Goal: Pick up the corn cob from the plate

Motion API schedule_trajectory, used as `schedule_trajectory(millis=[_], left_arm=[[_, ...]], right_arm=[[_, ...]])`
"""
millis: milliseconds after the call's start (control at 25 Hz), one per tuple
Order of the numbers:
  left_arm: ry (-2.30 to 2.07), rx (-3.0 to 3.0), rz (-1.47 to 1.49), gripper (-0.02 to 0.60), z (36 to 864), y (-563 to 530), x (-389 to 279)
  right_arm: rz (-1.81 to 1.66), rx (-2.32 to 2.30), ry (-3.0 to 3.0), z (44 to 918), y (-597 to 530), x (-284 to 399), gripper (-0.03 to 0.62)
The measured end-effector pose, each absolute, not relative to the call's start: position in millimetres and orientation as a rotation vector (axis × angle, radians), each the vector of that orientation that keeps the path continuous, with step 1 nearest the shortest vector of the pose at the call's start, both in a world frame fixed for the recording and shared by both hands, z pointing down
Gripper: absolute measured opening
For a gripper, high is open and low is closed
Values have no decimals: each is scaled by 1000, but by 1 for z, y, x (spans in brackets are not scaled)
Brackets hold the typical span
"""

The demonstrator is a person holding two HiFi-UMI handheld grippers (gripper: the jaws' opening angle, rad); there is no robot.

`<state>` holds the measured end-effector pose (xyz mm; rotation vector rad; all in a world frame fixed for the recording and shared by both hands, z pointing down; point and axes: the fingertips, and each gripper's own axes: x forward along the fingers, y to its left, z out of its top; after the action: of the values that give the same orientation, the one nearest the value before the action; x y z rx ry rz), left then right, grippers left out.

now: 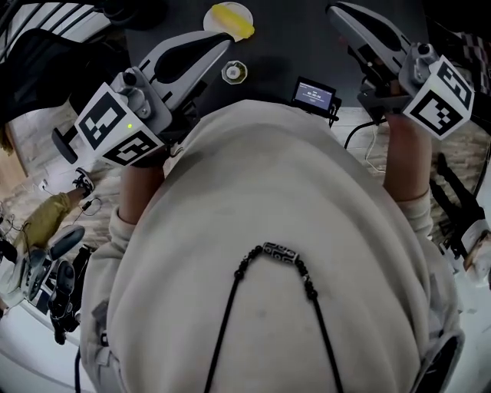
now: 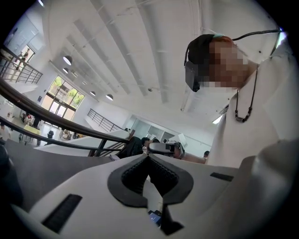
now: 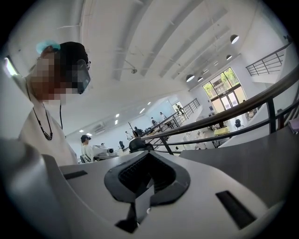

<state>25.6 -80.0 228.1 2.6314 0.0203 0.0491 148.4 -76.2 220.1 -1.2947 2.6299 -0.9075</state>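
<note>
Risk first. The left gripper (image 1: 222, 41) and the right gripper (image 1: 333, 10) are both sitting with jaws pressed together and nothing between them. A reach made like this would probably be ending in a push rather than a grasp, the closed tips rolling the corn cob (image 1: 230, 21) off its plate (image 1: 242, 9) onto the dark table (image 1: 268, 46). The jaws would need opening wider than the cob before closing in.

Second risk: neither gripper view is showing the cob (both are looking out over railings and ceiling), so aiming is depending on the head view, where the person's torso is filling most of the frame. A small round object (image 1: 234, 73) and a screened device (image 1: 313, 94) are lying on the near side of the plate and could get knocked on the way.

Position: the yellow cob is lying on the small white plate at the far edge of the table. The left gripper's tips are hanging just beside it, on the near-left side; the right gripper is well apart, off to the right.
</note>
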Motion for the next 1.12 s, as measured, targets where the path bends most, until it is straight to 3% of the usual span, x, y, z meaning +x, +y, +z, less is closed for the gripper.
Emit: schedule_trajectory(millis=[1120], left_arm=[[-420, 2512, -24, 0, 256, -51, -39]], right_arm=[[-997, -999, 2913, 248, -97, 89, 15]])
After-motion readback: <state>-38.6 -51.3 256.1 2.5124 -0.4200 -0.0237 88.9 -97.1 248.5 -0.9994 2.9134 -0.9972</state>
